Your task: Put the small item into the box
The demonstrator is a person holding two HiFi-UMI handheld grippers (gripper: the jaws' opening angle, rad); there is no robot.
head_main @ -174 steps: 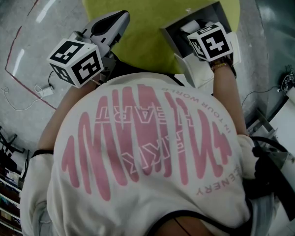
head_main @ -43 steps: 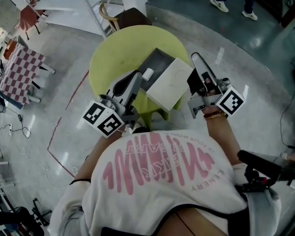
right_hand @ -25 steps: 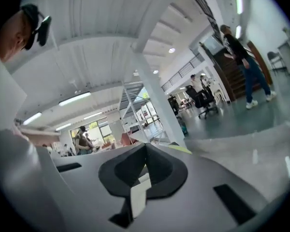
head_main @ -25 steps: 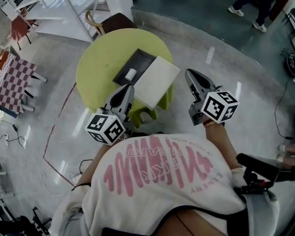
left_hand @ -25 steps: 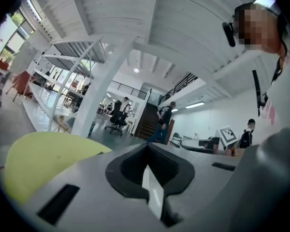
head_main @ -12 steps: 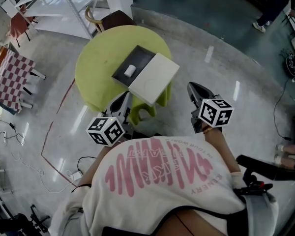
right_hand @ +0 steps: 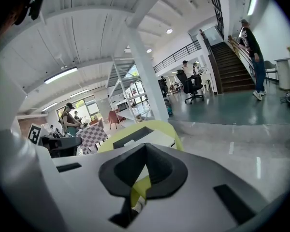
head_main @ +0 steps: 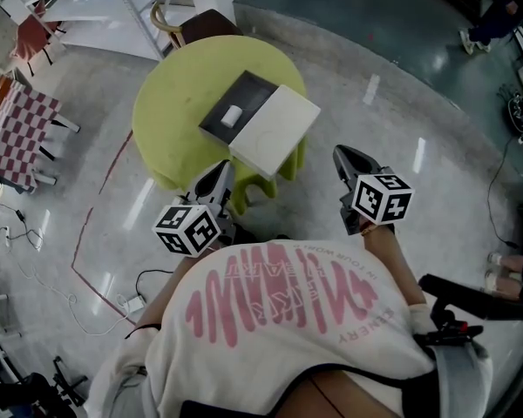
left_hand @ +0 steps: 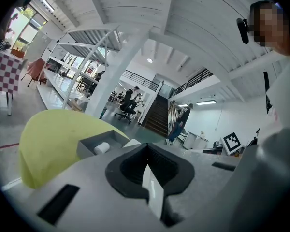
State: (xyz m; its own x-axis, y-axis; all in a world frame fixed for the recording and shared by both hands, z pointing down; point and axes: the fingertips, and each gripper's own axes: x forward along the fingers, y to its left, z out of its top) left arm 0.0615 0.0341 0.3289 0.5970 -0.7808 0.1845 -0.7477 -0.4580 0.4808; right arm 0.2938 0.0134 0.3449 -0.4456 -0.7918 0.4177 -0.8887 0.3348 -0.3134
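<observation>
Both pairs of jaws are pressed together with nothing in them: the left gripper [head_main: 219, 169] just below centre of the head view, the right gripper [head_main: 342, 153] at centre-right. The small white item [head_main: 232, 115] lies inside the dark box [head_main: 254, 89] on the round green table [head_main: 170, 103], upper middle of the frame, well apart from both grippers, with the white lid [head_main: 275, 131] open beside it. Both hands are held close to the person's chest, grippers pointing up-frame toward the table.

White T-shirt [head_main: 288, 347], pink lettering; left gripper [head_main: 220, 171] and right gripper [head_main: 343, 153] grey.
</observation>
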